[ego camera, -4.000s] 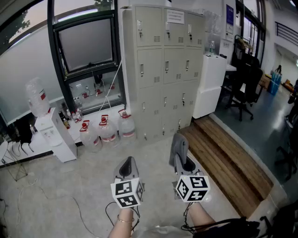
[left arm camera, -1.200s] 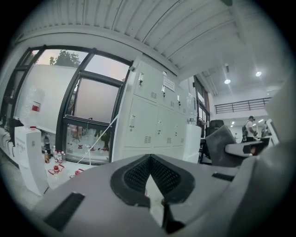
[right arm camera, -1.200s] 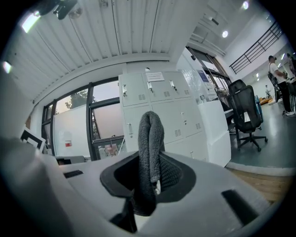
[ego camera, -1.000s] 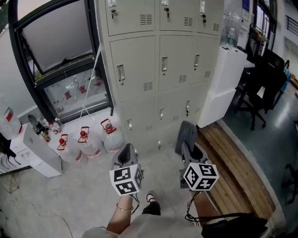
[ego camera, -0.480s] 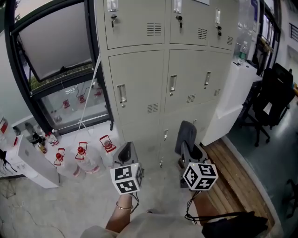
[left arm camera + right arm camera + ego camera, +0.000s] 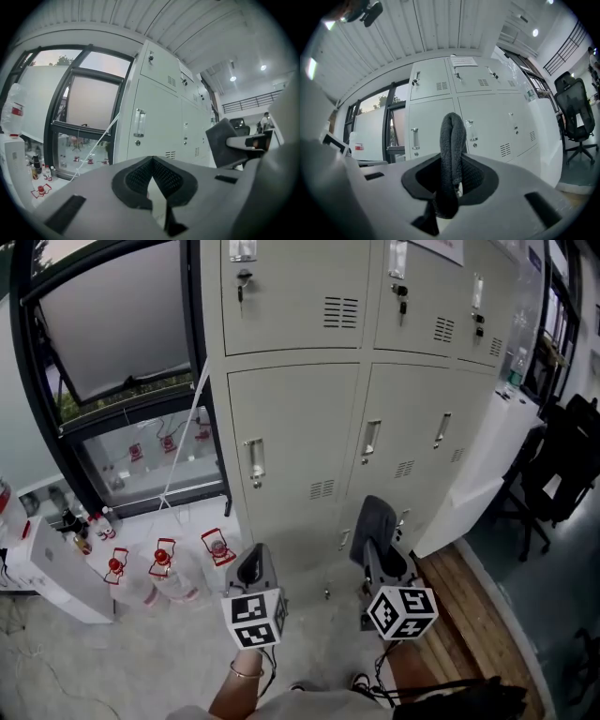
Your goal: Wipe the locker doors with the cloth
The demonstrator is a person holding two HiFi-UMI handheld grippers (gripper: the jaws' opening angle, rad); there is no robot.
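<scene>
Right tongs (image 6: 377, 557) clenched on a dark grey cloth (image 6: 369, 519). In the right gripper view the folded cloth (image 6: 453, 140) stood upright out of the right tongs (image 6: 453, 165) and hid the gap between the jaws. Left tongs (image 6: 253, 565) were closed and empty. In the left gripper view the left tongs (image 6: 152, 162) had their tips meeting, with only a thin slit lower down.

The cloth was held in front of the lockers (image 6: 309, 427), near the middle row of doors and apart from them.

Containers: three clear water jugs (image 6: 164, 568) with red caps sat on the floor left of the lockers, below the window (image 6: 112, 324). I could not tell how full they were. Small bottles (image 6: 80, 521) stood on a white unit (image 6: 52, 573) at far left; their contents were too small to read.

View differences:
- Only the head view showed the jugs, the wooden platform (image 6: 459, 615) on the right, and both marker cubes.
- The left gripper view showed a big upturned bottle (image 6: 12, 110) with a red label at far left. It also showed the other tongs' cloth (image 6: 224, 140) from the side, clear of the doors.
- The right gripper view showed a paper notice (image 6: 464, 61) on a top door, keys in the upper locks and an office chair (image 6: 576, 112) on the right.
</scene>
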